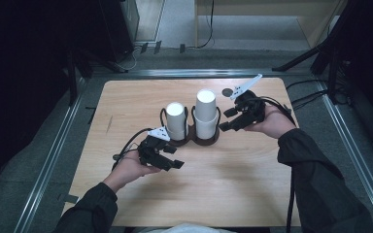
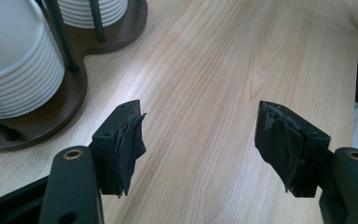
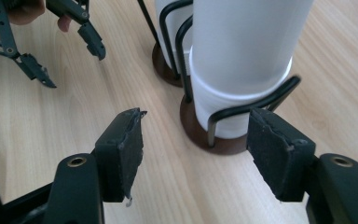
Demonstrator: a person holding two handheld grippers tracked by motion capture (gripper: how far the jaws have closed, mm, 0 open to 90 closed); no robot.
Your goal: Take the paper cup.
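Two stacks of white paper cups stand upside down in a dark wooden holder [image 1: 194, 141] with black wire rails, mid-table. The right stack [image 1: 206, 109] is taller than the left stack [image 1: 176, 120]. My left gripper [image 1: 173, 157] hovers just in front of the left stack, jaws apart, with bare wood between them [image 2: 200, 140]. My right gripper [image 1: 227, 120] sits right of the taller stack and points at it, open and holding nothing [image 3: 196, 149]. In the right gripper view the tall stack [image 3: 242, 56] rises just beyond the jaws and the left gripper [image 3: 65, 59] appears top left.
The light wooden table [image 1: 126, 107] has bare room on its left half and along its front. A small dark disc [image 1: 227, 91] lies behind the right gripper. Metal rails run along the table's sides; black stand legs [image 1: 301, 60] and cables sit beyond the back right corner.
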